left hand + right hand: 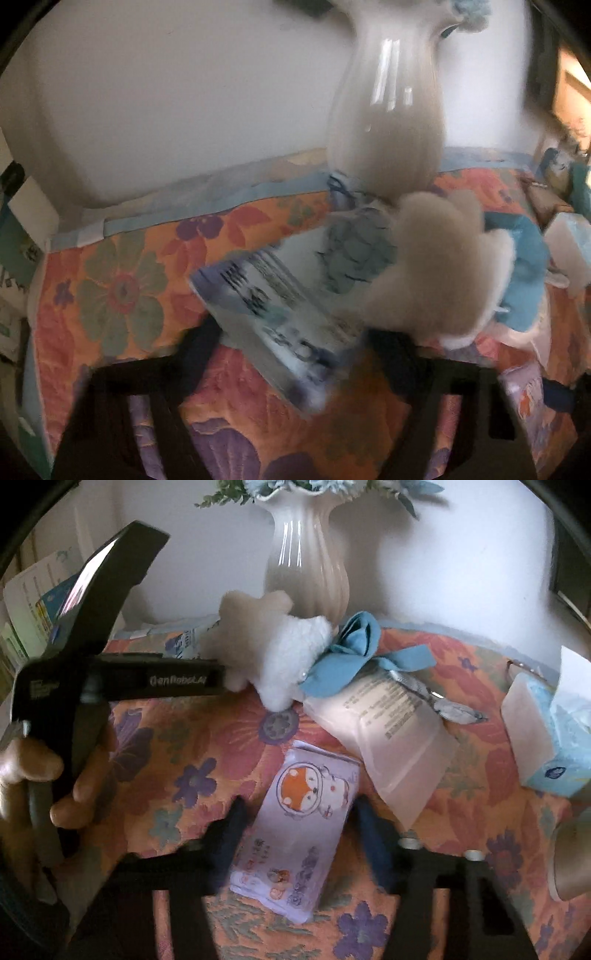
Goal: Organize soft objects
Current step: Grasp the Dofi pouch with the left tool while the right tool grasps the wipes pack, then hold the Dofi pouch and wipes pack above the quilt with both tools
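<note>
My right tongs (295, 834) straddle the fox pack (299, 834), left tongs (291, 347) half-open around the blue pack (273, 325), grip unclear; squeeze mid-pack, gently.

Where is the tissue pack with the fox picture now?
In the right wrist view, the fox tissue pack lies on the floral cloth between the right gripper's fingers.

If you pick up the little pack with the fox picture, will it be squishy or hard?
Probably squishy: the fox pack looks like a soft plastic wrapper lying flat on the flowery cloth, so it may dent between the right gripper. Its smooth wrapper could be a bit slippery. It looks light.
</note>
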Action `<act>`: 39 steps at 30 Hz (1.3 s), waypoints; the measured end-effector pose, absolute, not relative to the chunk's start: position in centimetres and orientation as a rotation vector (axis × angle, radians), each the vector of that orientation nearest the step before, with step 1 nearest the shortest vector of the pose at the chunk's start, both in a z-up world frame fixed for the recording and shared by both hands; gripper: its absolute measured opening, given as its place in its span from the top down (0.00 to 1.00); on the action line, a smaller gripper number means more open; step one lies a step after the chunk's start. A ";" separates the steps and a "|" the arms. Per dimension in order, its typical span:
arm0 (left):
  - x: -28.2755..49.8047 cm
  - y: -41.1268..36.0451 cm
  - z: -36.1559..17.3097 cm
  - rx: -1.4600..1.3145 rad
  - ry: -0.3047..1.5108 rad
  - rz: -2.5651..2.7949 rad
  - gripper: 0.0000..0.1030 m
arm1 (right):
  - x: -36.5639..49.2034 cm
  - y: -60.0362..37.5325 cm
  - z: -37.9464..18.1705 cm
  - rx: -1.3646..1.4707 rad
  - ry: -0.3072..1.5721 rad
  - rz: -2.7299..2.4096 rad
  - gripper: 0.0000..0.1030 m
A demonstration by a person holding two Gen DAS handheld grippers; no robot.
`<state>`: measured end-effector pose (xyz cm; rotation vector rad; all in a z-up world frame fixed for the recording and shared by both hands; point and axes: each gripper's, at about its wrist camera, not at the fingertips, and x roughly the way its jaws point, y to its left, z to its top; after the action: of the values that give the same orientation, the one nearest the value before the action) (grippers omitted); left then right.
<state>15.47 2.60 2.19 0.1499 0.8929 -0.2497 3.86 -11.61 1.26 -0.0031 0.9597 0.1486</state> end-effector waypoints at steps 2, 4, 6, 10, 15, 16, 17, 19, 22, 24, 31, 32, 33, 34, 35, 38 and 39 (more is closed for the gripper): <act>14.2 2.8 2.5 0.162 0.885 -0.237 0.56 | 3.6 -12.1 1.3 0.020 0.949 0.163 0.61; 12.4 3.1 3.2 0.172 0.866 -0.226 0.58 | 3.3 -12.8 1.5 0.075 0.936 0.210 0.63; 10.4 3.8 4.1 0.140 0.863 -0.218 0.58 | 2.5 -14.0 2.0 0.117 0.915 0.241 0.63; 4.8 5.2 5.3 0.076 0.886 -0.184 0.58 | -0.1 -15.2 2.5 0.110 0.928 0.288 0.63; 0.5 5.6 4.4 -0.026 0.926 -0.155 0.57 | -3.3 -16.9 2.4 0.035 0.919 0.267 0.63; -0.2 5.6 4.1 -0.051 0.932 -0.156 0.57 | -3.3 -17.4 2.3 0.058 0.925 0.274 0.63; -1.1 5.5 3.7 -0.078 0.941 -0.166 0.54 | -3.5 -17.6 2.1 0.086 0.928 0.284 0.63; -2.5 5.7 3.6 -0.114 0.960 -0.206 0.50 | -3.4 -18.0 1.7 0.131 0.943 0.310 0.61; -2.8 5.4 4.1 -0.088 0.946 -0.211 0.39 | -3.1 -18.1 1.4 0.166 0.952 0.329 0.53; -2.7 5.7 4.8 -0.057 0.904 -0.158 0.15 | -2.9 -17.4 1.4 0.154 0.948 0.324 0.44; 1.8 4.0 4.4 0.081 0.893 -0.194 0.15 | -2.3 -15.6 1.3 0.070 0.955 0.294 0.39; 2.4 3.6 3.9 0.089 0.911 -0.220 0.17 | -2.3 -15.7 1.3 0.077 0.954 0.294 0.39; 2.5 3.5 3.5 0.099 0.911 -0.217 0.39 | -2.3 -15.9 1.3 0.085 0.953 0.293 0.39; 2.6 3.3 3.2 0.111 0.903 -0.202 0.47 | -2.2 -16.1 1.3 0.094 0.951 0.286 0.39; 2.6 3.2 2.9 0.113 0.909 -0.202 0.53 | -2.1 -16.2 1.3 0.095 0.950 0.270 0.39; 1.6 4.1 3.8 0.063 0.849 -0.148 0.57 | -2.0 -15.9 1.3 0.067 0.945 0.220 0.57; 1.1 4.5 4.5 0.047 0.808 -0.119 0.57 | -2.1 -15.7 1.3 0.051 0.939 0.210 0.62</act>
<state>1.05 4.50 4.47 0.0468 0.8080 -0.1187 -2.10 -15.73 1.33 0.0512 0.9390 0.2099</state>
